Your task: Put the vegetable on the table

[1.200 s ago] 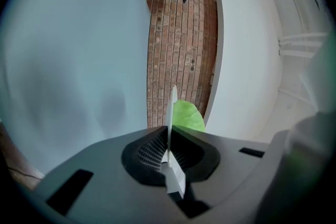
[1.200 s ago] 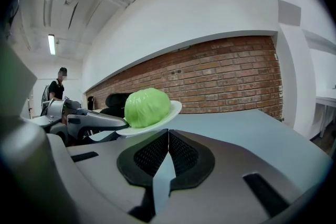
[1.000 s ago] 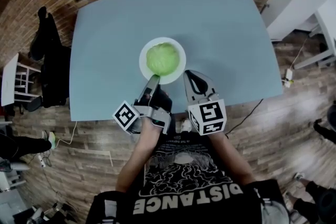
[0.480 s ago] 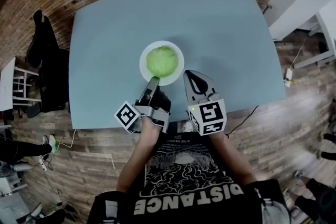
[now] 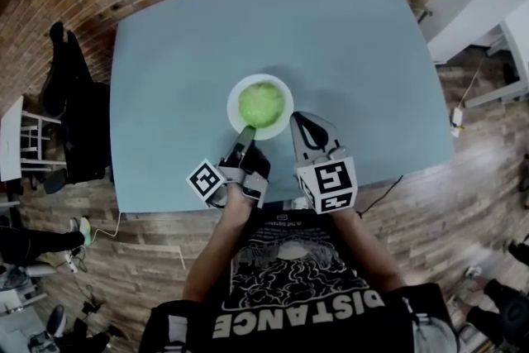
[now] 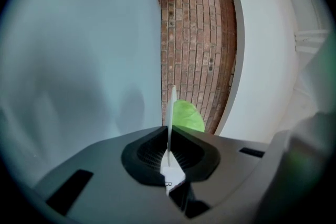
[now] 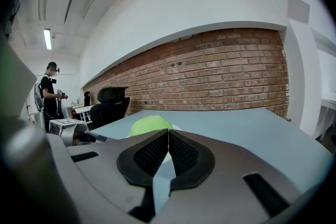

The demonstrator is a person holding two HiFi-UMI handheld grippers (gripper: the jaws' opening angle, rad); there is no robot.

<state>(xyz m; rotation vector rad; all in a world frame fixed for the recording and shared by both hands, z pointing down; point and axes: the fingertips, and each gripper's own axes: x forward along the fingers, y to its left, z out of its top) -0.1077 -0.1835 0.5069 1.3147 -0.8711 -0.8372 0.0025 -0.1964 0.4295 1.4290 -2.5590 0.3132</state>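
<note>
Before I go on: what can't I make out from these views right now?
- Head view: the near rim of the plate, covered by the left gripper; the vegetable is too small to name its kind.
- Left gripper view: most of the vegetable, behind the plate edge and the jaws shut on it.
- Right gripper view: nearly all the plate and the vegetable's underside, behind the closed jaws of the right gripper.

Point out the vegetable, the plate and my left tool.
vegetable (image 5: 261, 101), head view, top of the green head.
plate (image 5: 234, 107), head view, bare white rim on its left side.
left tool (image 5: 245, 134), head view, tips shut on the plate's near rim.
</note>
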